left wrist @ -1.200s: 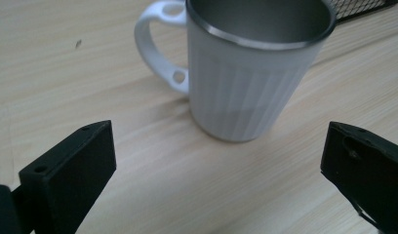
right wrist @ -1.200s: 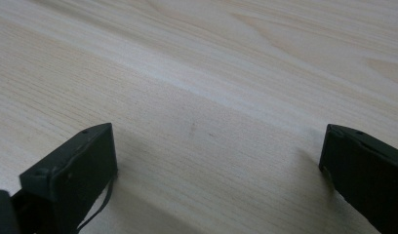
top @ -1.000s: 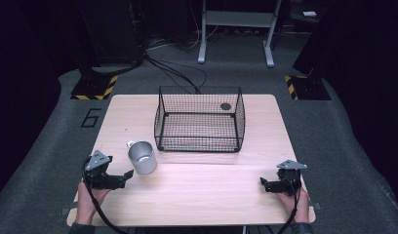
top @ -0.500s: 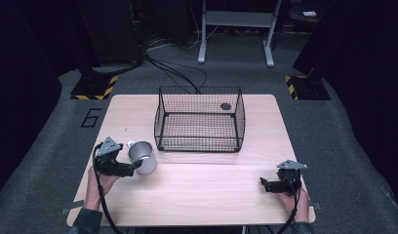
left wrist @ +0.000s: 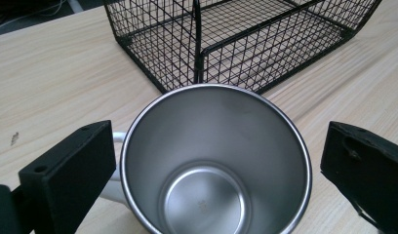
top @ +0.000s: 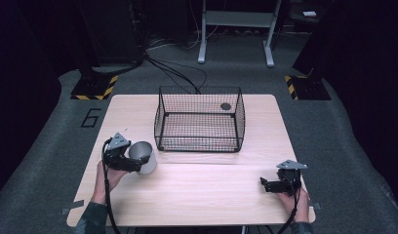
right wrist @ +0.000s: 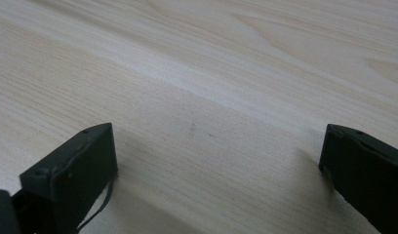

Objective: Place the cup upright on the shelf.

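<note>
One steel cup [left wrist: 214, 161], upright on the tabletop [top: 202, 195] just left of the wire basket [top: 199, 119], sits between the spread jaws of the left tongs [top: 138, 165], which bracket it without yet clamping: reach made, grasp pending. Basket holds no cup, so lifting and placing it there appears to remain. Right tongs [top: 265, 185]: released, idle, low over bare tabletop at right.

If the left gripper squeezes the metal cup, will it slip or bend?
The cup looks like rigid polished steel, so it probably won't bend. Its smooth, tapered wall may slide between the open left gripper jaws. Being empty, it is likely light.
</note>
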Demonstrator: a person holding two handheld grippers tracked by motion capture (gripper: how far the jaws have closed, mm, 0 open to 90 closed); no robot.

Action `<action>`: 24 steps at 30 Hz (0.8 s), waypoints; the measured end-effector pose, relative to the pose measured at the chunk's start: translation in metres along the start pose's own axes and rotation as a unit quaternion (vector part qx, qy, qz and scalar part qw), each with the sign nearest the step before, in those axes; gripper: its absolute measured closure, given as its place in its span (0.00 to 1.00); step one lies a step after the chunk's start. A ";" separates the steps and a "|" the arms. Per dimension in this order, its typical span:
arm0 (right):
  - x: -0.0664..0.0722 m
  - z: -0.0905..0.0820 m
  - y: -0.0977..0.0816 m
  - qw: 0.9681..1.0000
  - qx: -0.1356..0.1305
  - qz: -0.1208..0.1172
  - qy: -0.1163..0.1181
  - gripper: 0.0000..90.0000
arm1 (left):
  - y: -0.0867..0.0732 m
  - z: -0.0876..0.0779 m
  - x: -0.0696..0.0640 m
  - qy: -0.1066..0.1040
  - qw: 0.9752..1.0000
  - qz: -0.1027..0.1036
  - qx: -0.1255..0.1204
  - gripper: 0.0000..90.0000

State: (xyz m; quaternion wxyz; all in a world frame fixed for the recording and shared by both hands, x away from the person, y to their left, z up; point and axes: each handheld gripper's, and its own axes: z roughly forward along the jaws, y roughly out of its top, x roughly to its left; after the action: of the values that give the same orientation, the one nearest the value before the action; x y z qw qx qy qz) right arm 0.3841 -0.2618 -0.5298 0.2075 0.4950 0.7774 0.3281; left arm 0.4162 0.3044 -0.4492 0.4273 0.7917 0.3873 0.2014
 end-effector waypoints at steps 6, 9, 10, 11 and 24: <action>0.000 0.000 0.000 1.000 -0.004 0.003 0.000 0.00 | 0.001 0.007 -0.001 0.000 1.000 0.005 0.007 0.00; 0.000 0.000 0.000 1.000 -0.002 0.002 0.001 0.00 | 0.000 0.009 -0.002 0.004 1.000 0.010 0.008 0.00; 0.000 0.000 0.000 1.000 -0.001 0.000 0.001 0.00 | 0.000 0.009 -0.002 0.007 1.000 0.012 0.006 0.01; 0.001 0.000 0.000 1.000 -0.003 0.004 0.001 0.00 | -0.001 0.010 -0.003 0.011 1.000 0.015 0.007 0.03; 0.000 0.000 0.000 1.000 -0.004 0.003 0.000 0.00 | -0.003 0.009 -0.004 0.018 1.000 0.024 -0.002 0.07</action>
State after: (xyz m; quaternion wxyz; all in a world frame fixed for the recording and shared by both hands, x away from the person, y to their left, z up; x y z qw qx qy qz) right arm 0.3841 -0.2614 -0.5301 0.2087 0.4968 0.7742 0.3320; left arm 0.4183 0.2976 -0.4570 0.4164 0.7964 0.3754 0.2267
